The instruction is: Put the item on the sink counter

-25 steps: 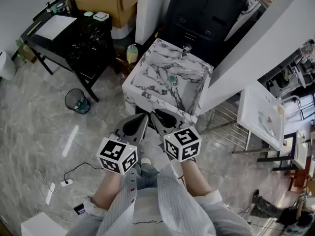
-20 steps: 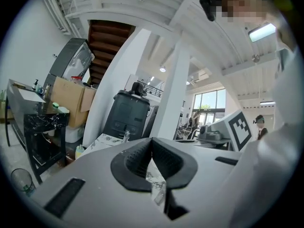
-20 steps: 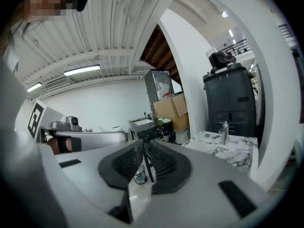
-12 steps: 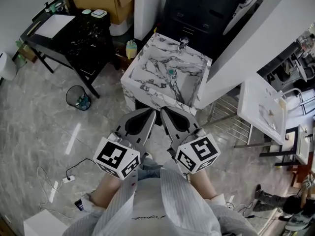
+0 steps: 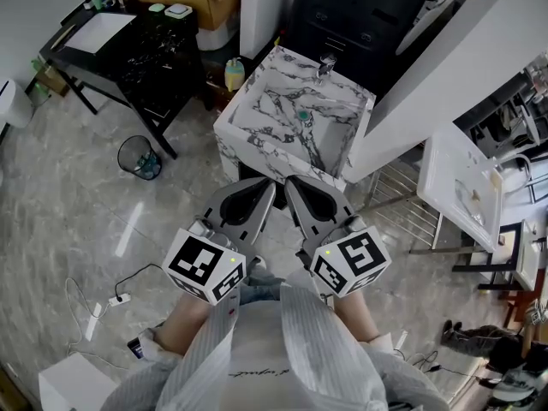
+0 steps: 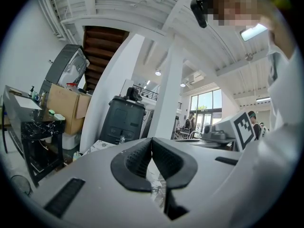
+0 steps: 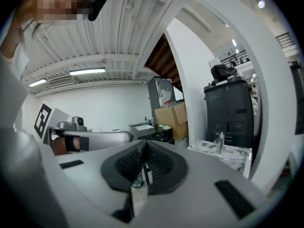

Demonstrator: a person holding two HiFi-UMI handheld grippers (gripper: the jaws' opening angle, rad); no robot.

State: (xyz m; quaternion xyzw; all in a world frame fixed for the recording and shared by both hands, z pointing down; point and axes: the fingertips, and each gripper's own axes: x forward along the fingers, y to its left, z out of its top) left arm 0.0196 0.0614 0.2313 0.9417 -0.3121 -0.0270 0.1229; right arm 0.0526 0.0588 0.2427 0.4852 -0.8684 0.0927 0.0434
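A white marble sink (image 5: 257, 135) with dark veins stands ahead of me, its faucet (image 5: 325, 65) at the back rim. In its basin lies a small teal thing (image 5: 301, 116). A yellow bottle (image 5: 234, 74) stands just left of the sink, lower down. My left gripper (image 5: 269, 187) and right gripper (image 5: 290, 183) are held side by side in front of the sink's near edge, both shut with nothing between the jaws. The left gripper (image 6: 151, 140) has the sink's corner (image 6: 97, 146) at its left. The right gripper (image 7: 144, 144) points left of the sink (image 7: 228, 152).
A black table (image 5: 145, 58) with a white sheet and small containers stands to the left, and a wire bin (image 5: 139, 157) is on the floor beside it. A dark cabinet (image 5: 360, 15) stands behind the sink. At the right are a white wall (image 5: 445, 75) and a metal rack (image 5: 402, 212). A cable and plug (image 5: 120, 298) lie on the floor.
Both grippers have drawn a little closer to the sink's near edge. The right gripper's marker cube has shifted to the right. Both stay shut.
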